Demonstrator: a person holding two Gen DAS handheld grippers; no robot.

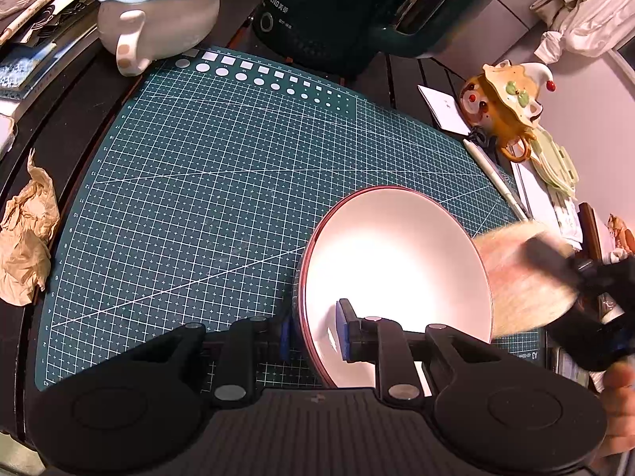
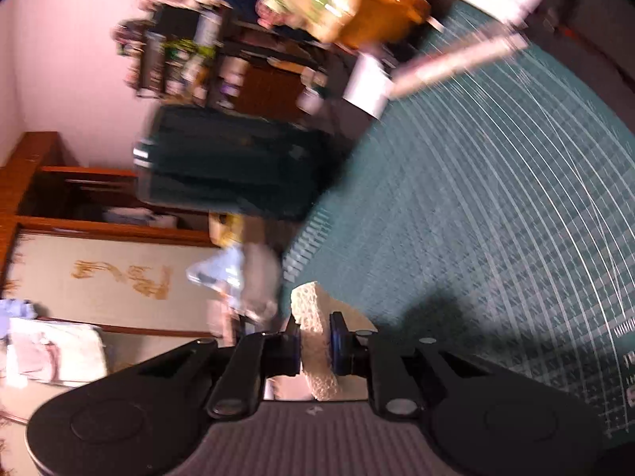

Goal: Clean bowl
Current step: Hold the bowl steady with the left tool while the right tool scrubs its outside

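A white bowl [image 1: 393, 261] with a dark red rim stands tilted on the green cutting mat [image 1: 206, 182]. My left gripper [image 1: 315, 333] is shut on its near rim, one blue pad inside and one outside. A pale round sponge [image 1: 524, 277], blurred, hangs at the bowl's right edge, with my right gripper [image 1: 575, 273] shut on it. In the right wrist view the same sponge [image 2: 313, 341] sits clamped between the two pads of my right gripper [image 2: 315, 347], and the bowl is out of that view.
At the back of the mat stand a grey teapot with a blue lid [image 1: 158, 12] and a dark green appliance [image 1: 337, 12]. A yellow ceramic pot [image 1: 504, 99] and a white pen [image 1: 496, 174] lie right. Crumpled brown paper [image 1: 25, 234] lies left.
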